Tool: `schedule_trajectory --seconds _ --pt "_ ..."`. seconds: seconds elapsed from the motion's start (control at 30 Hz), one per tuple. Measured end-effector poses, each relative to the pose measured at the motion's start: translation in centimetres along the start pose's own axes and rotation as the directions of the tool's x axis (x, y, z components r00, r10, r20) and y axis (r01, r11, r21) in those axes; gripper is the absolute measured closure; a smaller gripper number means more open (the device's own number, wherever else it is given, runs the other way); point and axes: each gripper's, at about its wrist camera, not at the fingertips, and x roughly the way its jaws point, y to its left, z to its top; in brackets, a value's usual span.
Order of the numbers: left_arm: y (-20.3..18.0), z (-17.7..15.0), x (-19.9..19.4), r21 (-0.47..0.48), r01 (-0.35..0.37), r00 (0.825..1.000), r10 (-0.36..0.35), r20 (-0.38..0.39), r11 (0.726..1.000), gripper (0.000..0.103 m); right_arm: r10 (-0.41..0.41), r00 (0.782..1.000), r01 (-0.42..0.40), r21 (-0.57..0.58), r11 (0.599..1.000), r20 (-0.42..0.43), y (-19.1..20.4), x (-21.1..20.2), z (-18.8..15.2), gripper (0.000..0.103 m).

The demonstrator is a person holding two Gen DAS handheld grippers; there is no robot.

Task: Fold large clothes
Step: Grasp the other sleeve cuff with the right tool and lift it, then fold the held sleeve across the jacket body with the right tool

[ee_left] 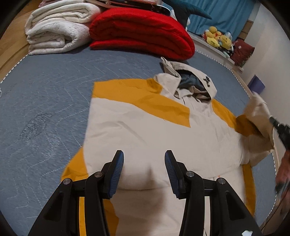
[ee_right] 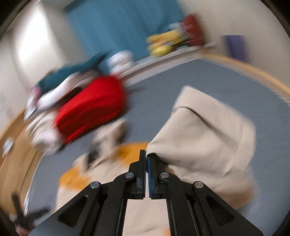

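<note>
A large cream and mustard-yellow jacket [ee_left: 145, 130] lies flat on the grey-blue bed cover [ee_left: 45, 112], collar at the far end. Its left sleeve is folded across the chest. My left gripper [ee_left: 144, 158] is open and empty, hovering over the jacket's lower body. My right gripper [ee_right: 146, 156] is shut on the cream right sleeve [ee_right: 204, 138] and holds it lifted above the bed; it appears at the right edge of the left wrist view [ee_left: 279, 127] with the sleeve [ee_left: 257, 116] raised. The right wrist view is blurred by motion.
A folded red blanket [ee_left: 141, 32] and folded white blankets [ee_left: 58, 27] lie at the far end of the bed. Yellow plush toys [ee_left: 217, 38] sit on a ledge by a blue curtain [ee_left: 223, 14]. The bed's wooden edge [ee_left: 246, 87] runs along the right.
</note>
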Motion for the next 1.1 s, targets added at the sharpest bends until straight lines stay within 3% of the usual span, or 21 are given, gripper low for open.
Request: schedule_trajectory --seconds 0.1,0.2,0.3,0.37,0.43,0.6,0.7,0.77,0.87,0.93,1.1 --pt "0.9 0.3 -0.7 -0.031 0.016 1.000 -0.015 0.006 0.999 0.059 0.147 0.983 -0.158 -0.103 0.982 -0.108 9.5 1.7 -4.7 0.101" --pt "1.4 0.6 -1.3 -0.038 0.038 0.999 -0.038 0.004 0.999 0.059 0.196 0.955 -0.233 -0.152 0.961 -0.224 15.6 3.3 -9.5 0.100" --pt "1.6 0.8 -1.7 -0.049 0.076 0.997 -0.077 -0.007 0.996 0.059 0.153 0.909 -0.229 -0.157 0.961 -0.387 18.3 6.3 -13.6 0.096" --pt "1.8 1.0 -2.0 -0.061 0.098 0.995 -0.098 -0.005 0.993 0.059 0.088 0.892 -0.170 -0.148 0.974 -0.443 18.8 7.1 -15.2 0.090" --pt "1.9 1.0 -2.3 -0.067 0.108 0.994 -0.109 -0.002 0.992 0.059 0.053 0.882 -0.134 -0.142 0.981 -0.469 18.6 6.5 -16.0 0.077" --pt "1.9 0.8 -2.3 -0.067 0.104 0.994 -0.105 -0.004 0.992 0.059 0.002 0.910 -0.050 -0.106 0.993 -0.414 15.5 0.9 -13.7 0.073" --pt "1.7 0.6 -2.3 -0.056 0.096 0.995 -0.096 0.003 0.994 0.060 0.016 0.929 -0.040 -0.057 0.998 -0.370 13.7 -2.1 -11.6 0.073" --pt "1.2 0.5 -2.2 -0.040 0.092 0.996 -0.092 0.007 0.995 0.063 0.022 0.953 -0.040 -0.053 0.998 -0.304 12.4 -4.4 -10.8 0.073" --pt "-0.7 0.1 -1.6 0.002 0.097 0.995 -0.097 0.008 0.995 0.073 -0.027 0.976 0.016 -0.055 0.998 -0.216 10.7 -4.7 -10.1 0.073" --pt "-2.5 -0.3 -0.9 0.027 0.113 0.994 -0.113 0.006 0.993 0.074 -0.063 0.969 0.054 -0.046 0.997 -0.237 9.7 -3.3 -10.2 0.073" --pt "-7.5 -1.1 1.2 0.104 0.157 0.988 -0.157 -0.009 0.982 0.074 -0.062 0.944 0.083 0.052 0.995 -0.324 6.6 0.3 -11.2 0.073"
